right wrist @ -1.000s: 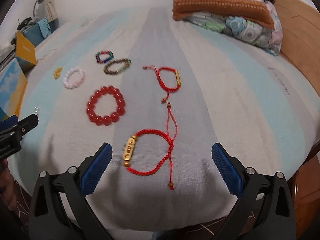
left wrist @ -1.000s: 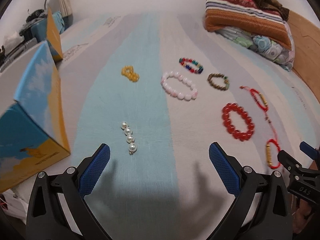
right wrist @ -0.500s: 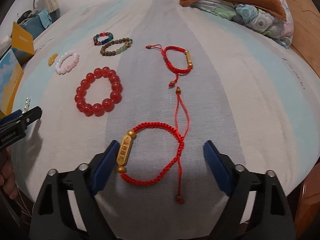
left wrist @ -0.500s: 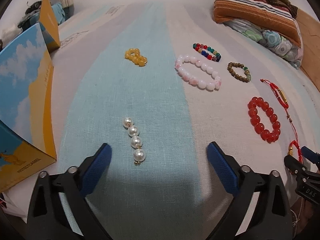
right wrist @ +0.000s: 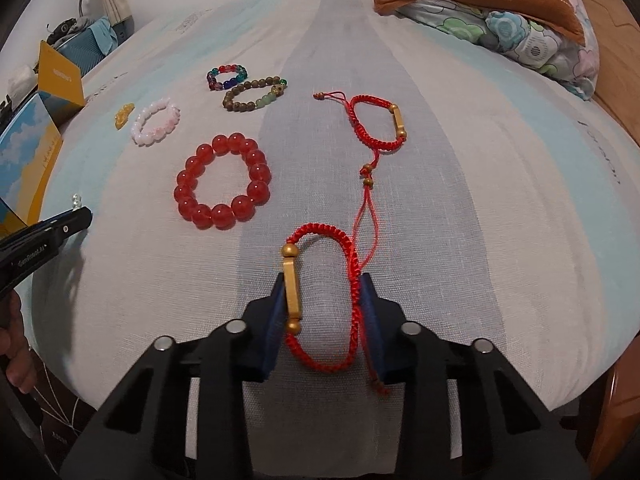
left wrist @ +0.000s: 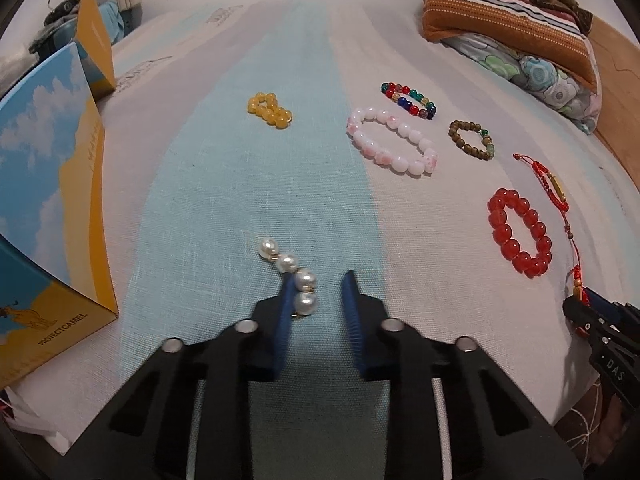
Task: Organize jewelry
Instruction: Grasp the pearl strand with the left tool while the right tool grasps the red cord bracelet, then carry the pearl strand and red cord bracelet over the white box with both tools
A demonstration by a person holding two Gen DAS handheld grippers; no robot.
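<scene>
1. Left gripper [left wrist: 320, 278], bottom centre of the left wrist view: the jaws have just been closing and are now drawn near together. The near end of the pearl strand [left wrist: 288, 264] lies between them against the left-hand pad. The other pad looks clear of it, so a grip is not confirmed.
2. Right gripper [right wrist: 323, 280], bottom centre of the right wrist view: the jaws have just been closing and are now clamped on the sides of the near red cord bracelet [right wrist: 320, 228]. Its gold bar is on the left pad, its cord is on the right pad, and the loop is squeezed narrow.
3. Both pieces look to be lying on the striped sheet [left wrist: 240, 180], not lifted.
4. Progress, judged: at the very start, on the first picks. Every piece in view is on the sheet and none is seen stowed. The inside of the blue-yellow box [left wrist: 48, 200] at the left edge is not visible.
5. Left to do: all of it.
6. Count, eight pieces:
   - 1 pearl strand (four pearls)
   - 2 red cord bracelets, the far one [right wrist: 398, 120] at upper centre-right
   - 1 red bead bracelet [right wrist: 260, 172]
   - 1 pink-white bead bracelet [left wrist: 416, 167]
   - 1 multicolour bead bracelet [left wrist: 404, 102]
   - 1 brown bead bracelet [left wrist: 460, 142]
   - 1 yellow bead cluster [left wrist: 272, 110]
7. Also in view: 1 box, and stacked pillows [left wrist: 500, 20] at upper right.
</scene>
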